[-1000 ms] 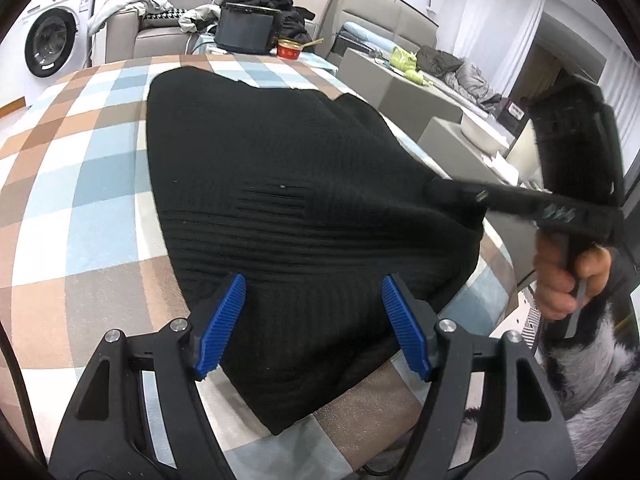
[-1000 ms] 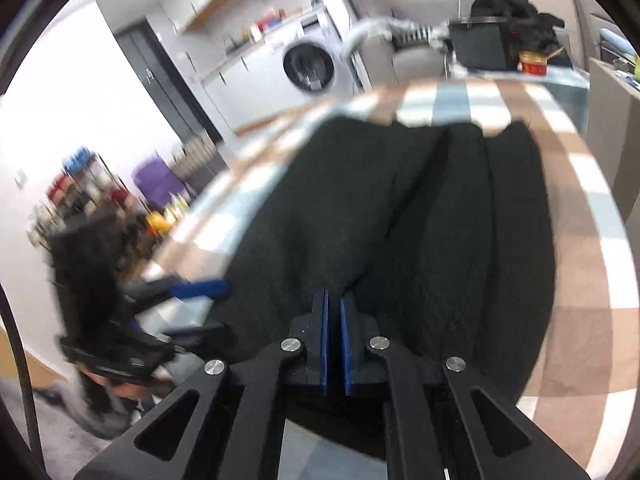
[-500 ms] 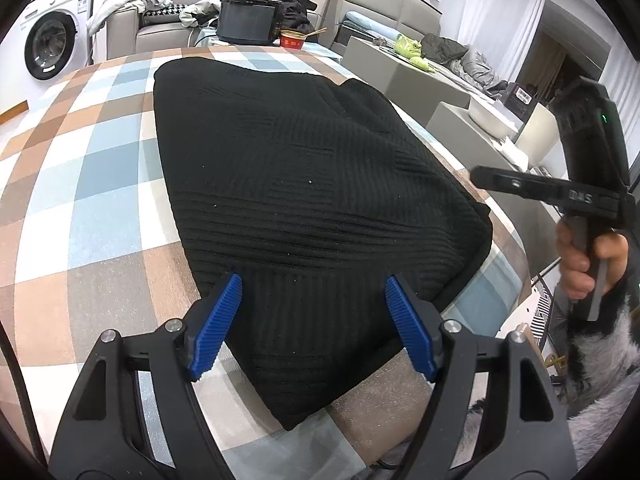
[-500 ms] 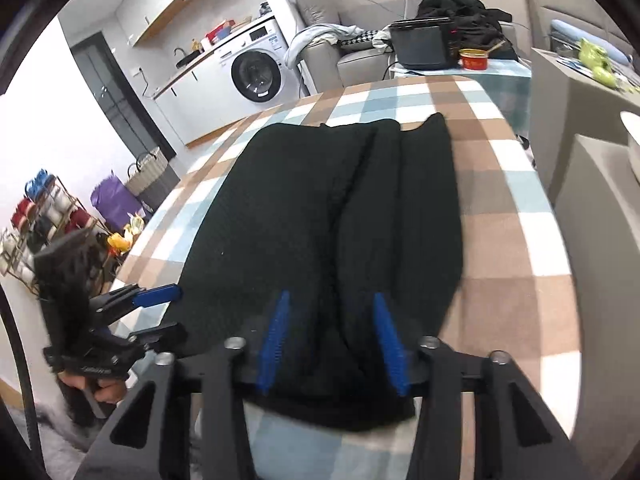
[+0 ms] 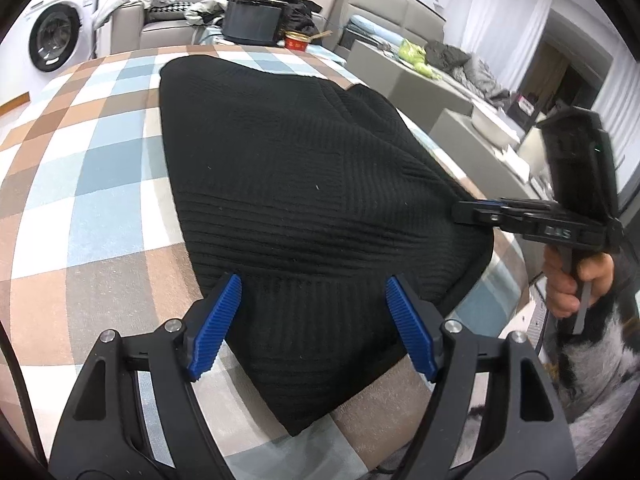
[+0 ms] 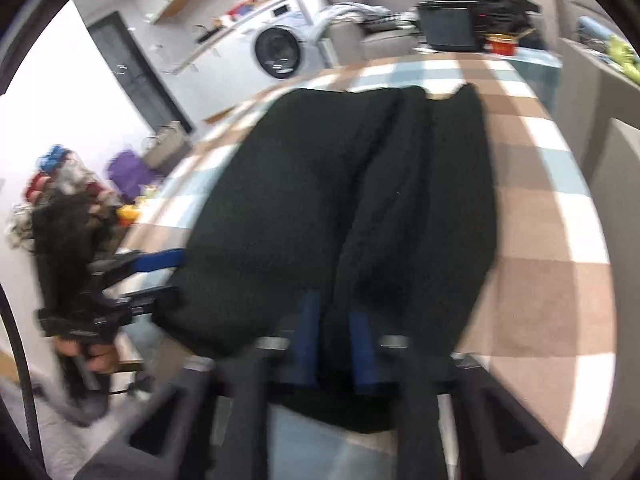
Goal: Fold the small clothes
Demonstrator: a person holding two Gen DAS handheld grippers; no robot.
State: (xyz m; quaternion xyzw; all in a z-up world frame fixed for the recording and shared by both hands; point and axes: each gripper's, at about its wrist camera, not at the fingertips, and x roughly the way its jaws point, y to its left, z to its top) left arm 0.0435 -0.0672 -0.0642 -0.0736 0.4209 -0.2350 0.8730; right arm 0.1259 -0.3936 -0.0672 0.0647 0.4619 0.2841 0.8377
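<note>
Since half a second ago the right gripper [image 6: 334, 350] has come back in from beside the table and its jaws have just been closing, now pinching a ridge of the black knit garment [image 5: 304, 208] at its 4 o'clock edge. Across from it the left gripper [image 5: 314, 324] hovers with jaws wide apart over the 6 o'clock corner, pressing nothing, while the garment lies spread on the checked tablecloth [image 5: 80, 208], washing machine [image 5: 56, 36] at 10 o'clock

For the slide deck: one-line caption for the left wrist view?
Left gripper open over black knit garment on checked tablecloth; right gripper pinching its edge.
</note>
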